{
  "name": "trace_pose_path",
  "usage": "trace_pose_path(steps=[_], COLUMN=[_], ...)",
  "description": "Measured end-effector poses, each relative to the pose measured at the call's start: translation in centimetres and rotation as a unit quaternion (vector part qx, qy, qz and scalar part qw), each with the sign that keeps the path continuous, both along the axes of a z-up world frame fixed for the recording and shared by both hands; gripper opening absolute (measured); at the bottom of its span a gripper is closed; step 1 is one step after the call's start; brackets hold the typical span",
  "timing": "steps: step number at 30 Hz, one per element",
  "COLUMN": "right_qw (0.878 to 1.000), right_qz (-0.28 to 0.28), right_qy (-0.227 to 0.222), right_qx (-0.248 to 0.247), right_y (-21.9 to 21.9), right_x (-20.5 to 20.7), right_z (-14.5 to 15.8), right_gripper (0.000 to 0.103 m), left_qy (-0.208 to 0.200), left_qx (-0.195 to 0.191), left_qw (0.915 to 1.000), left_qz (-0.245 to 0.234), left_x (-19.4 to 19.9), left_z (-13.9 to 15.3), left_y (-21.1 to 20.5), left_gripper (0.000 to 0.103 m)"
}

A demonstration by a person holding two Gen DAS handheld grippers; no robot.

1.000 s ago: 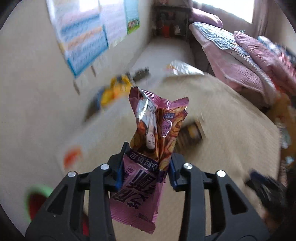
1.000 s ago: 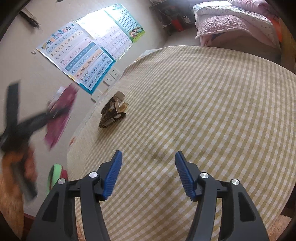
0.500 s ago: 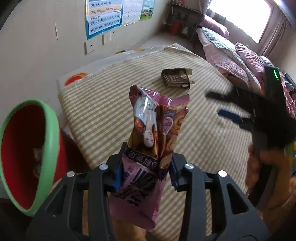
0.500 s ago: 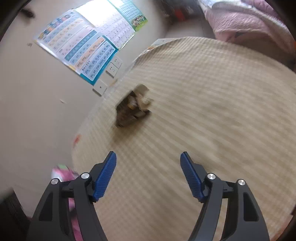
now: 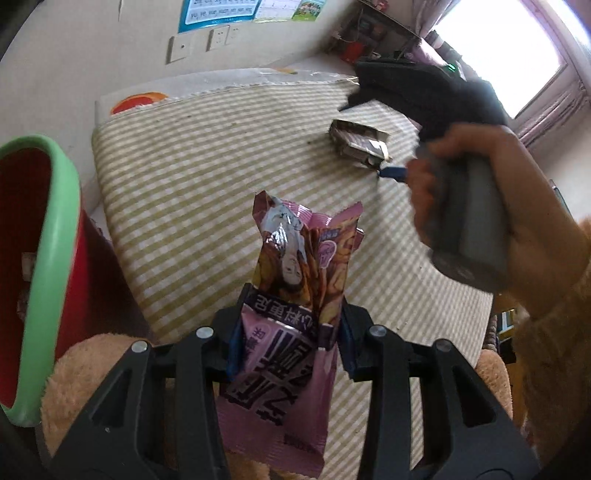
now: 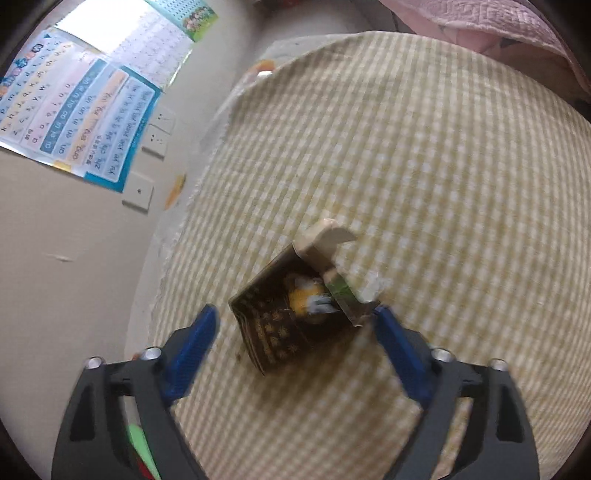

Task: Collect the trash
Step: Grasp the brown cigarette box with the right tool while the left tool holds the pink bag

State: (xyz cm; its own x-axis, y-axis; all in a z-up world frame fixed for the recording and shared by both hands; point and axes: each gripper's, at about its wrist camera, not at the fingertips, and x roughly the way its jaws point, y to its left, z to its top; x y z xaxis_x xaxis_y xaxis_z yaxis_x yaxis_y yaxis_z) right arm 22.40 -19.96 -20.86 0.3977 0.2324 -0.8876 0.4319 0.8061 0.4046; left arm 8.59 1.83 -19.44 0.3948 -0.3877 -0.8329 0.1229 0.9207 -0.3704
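Purple snack wrapper (image 5: 291,306) stands clamped upright in the left gripper (image 5: 286,332). Right gripper (image 6: 295,332), jaws just widened, straddles the dark opened carton (image 6: 295,314) lying on the checked tablecloth (image 6: 424,166), pads not pressing.

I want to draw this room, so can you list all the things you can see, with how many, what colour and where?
snack wrapper: one, purple-pink, pinched in the left tool
crumpled box: one, dark brown, lying on the cloth between the right tool's open jaws
bin: one, red with a green rim, beside the table, left of the left wrist view
checked cloth: one, yellow and white, covering the table
posters: at least two, blue-edged and white, on the wall
wall sockets: three, white, below the posters
bedding: pink, beyond the table
left tool: black, blue pads
right tool: black, blue pads, jaws just opened wider
hand: one, holding the right tool
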Motion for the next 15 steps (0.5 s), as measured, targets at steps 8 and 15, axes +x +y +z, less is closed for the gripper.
trace_pose_path(steps=[8, 15], right_qw=[0.965, 0.924], right_qz=[0.194, 0.317], right_qy=[-0.049, -0.048], right_qx=[-0.168, -0.207], right_y=[4.1, 2.5], right_x=[1.8, -0.3], right_z=[1.7, 2.9], right_gripper=[0.056, 0.018], left_qy=[0.001, 0.002], left_qx=[-0.036, -0.043], left_qw=[0.9993, 0.999], left_qz=[0.005, 0.004], left_x=[0.0, 0.1], left_z=[0.0, -0.2], left_y=[0.8, 1.0], left_gripper=[0.038, 0.038])
